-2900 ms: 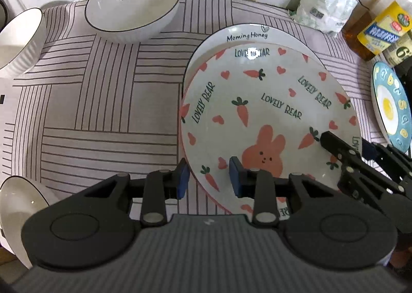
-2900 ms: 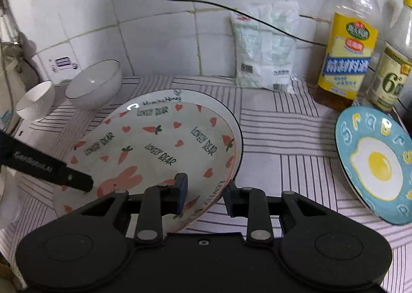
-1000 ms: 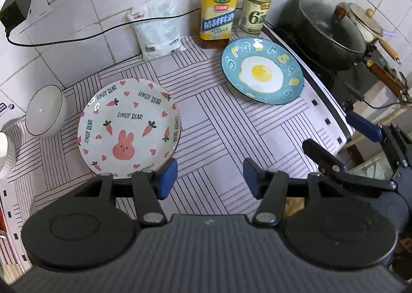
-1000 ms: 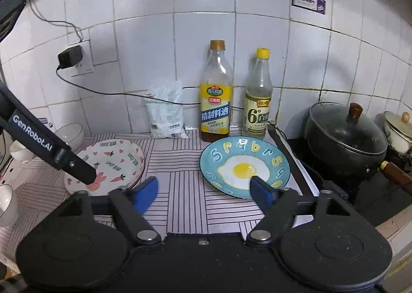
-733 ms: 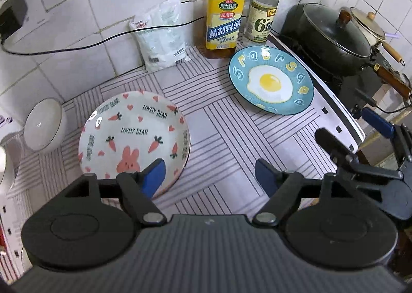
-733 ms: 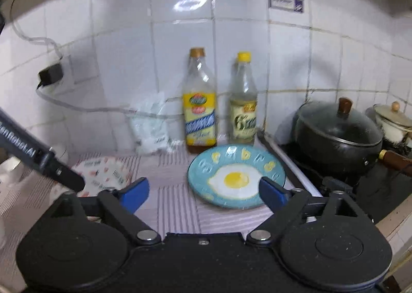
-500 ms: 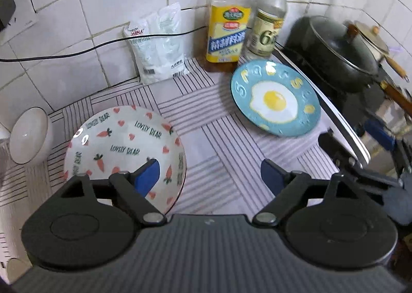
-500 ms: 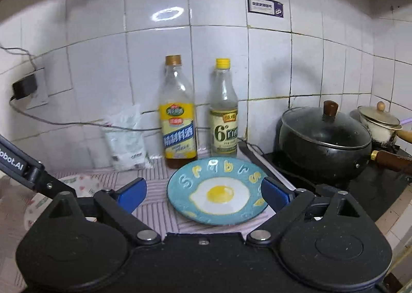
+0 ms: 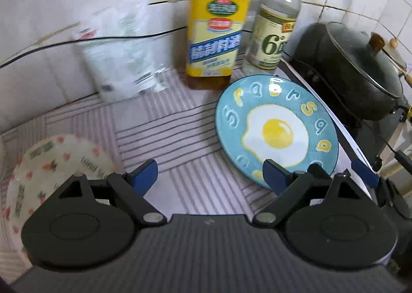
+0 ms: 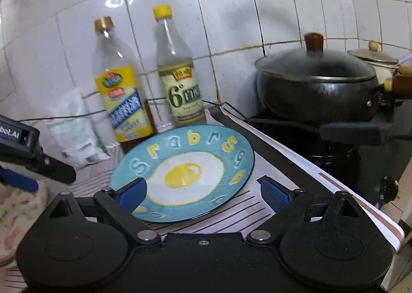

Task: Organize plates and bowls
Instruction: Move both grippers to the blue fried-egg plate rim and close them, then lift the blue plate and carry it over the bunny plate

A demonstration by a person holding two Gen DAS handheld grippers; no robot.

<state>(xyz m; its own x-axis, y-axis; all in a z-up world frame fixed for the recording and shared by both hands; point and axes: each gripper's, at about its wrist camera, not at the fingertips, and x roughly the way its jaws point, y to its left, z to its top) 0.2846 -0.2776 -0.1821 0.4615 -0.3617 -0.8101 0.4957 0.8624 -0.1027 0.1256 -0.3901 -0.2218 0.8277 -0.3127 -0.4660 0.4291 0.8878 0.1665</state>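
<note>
Both tongs spread, empty: left gripper (image 9: 209, 173), right gripper (image 10: 203, 193) closing in on fried-egg plate (image 10: 185, 172), frame centre. Risk: grippers collide, or plate nudged into cooking-wine bottle (image 10: 121, 102).

I am looking at a wall of glossy white square tiles (image 10: 296, 4) with darkened grout, and a patch of light is glaring off one tile high up. A thin black cable (image 9: 77, 41) is running across the tiles. A grey-and-white striped cloth (image 9: 164, 123) is covering the counter. Against the wall a clear plastic bottle with a yellow label (image 10: 118, 86), a clear bottle with a yellow cap (image 10: 177, 71) and a blurred white plastic bag (image 9: 121, 45) are standing. To the right a black lidded pot with a brown knob (image 10: 316, 84) is sitting on a dark stove (image 10: 360, 153), with a small cream lidded pot (image 10: 373, 54) behind it.
</note>
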